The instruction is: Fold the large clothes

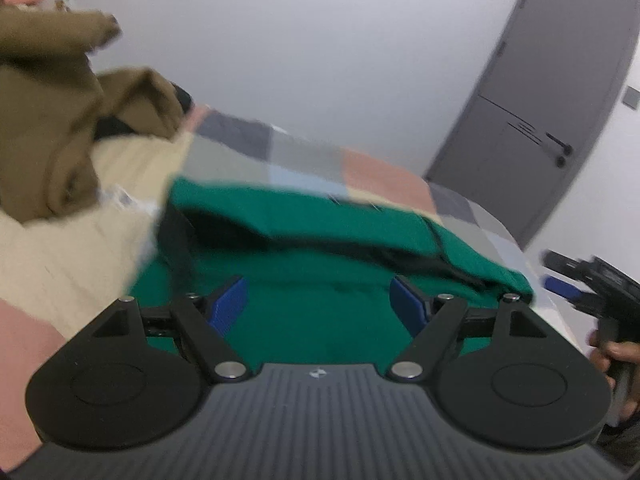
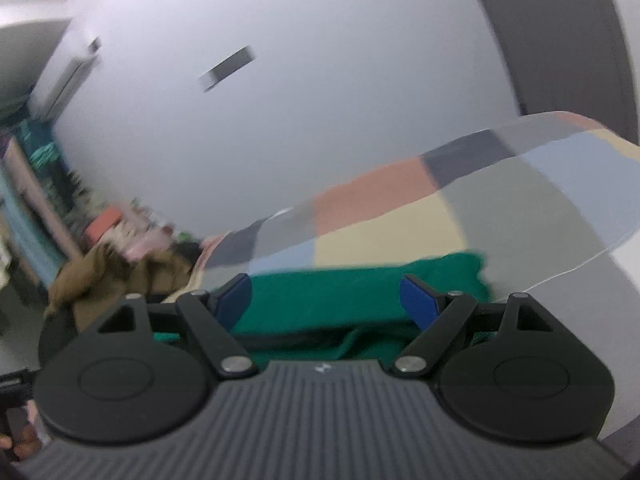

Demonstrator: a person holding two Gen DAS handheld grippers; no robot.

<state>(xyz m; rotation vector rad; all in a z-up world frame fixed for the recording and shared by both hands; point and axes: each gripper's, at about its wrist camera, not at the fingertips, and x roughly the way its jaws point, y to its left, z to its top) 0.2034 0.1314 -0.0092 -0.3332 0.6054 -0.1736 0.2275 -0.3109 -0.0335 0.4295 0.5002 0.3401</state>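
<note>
A green garment (image 1: pixel 320 236) with a dark inner lining lies folded on the patchwork bed cover (image 1: pixel 376 168). My left gripper (image 1: pixel 318 304) hangs over its near part, jaws wide apart, nothing between the blue pads (image 1: pixel 230 300). In the right wrist view the same green garment (image 2: pixel 360 284) lies ahead of my right gripper (image 2: pixel 328 300), whose blue pads (image 2: pixel 418 304) also stand wide apart and empty. The right gripper (image 1: pixel 560 286), held by a hand (image 1: pixel 612 356), shows at the left wrist view's right edge. Both views are blurred.
A heap of brown clothing (image 1: pixel 52 120) lies on a cream blanket (image 1: pixel 60 256) at the left, and shows as a brown heap (image 2: pixel 120 276) in the right view. A grey door (image 1: pixel 552 120) stands at the right. The bed's edge (image 2: pixel 580 264) runs close beside the green garment.
</note>
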